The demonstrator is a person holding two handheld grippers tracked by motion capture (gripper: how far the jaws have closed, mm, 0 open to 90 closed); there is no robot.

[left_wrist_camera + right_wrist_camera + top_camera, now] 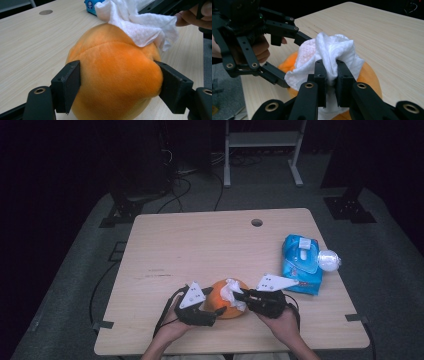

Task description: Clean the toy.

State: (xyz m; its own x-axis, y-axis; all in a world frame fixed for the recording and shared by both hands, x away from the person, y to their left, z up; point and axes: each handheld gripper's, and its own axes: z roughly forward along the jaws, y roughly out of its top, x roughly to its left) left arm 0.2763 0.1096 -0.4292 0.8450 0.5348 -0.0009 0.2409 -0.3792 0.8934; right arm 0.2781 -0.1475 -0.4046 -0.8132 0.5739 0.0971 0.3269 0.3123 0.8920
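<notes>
While the orange plush ball sits near the front edge of the table, I clamp it from both sides with the left gripper so it cannot roll under wiping. The right gripper pinches a bunched white wipe, pressed on the ball's top. The ball is roundish; I judge no clear long axis. The blue wipe pack lies well apart at right.

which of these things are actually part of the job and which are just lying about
In use: orange plush toy, held by the left gripper; white wipe, pinched by the right gripper.
Lying about: blue wipes pack, clear ball.
</notes>
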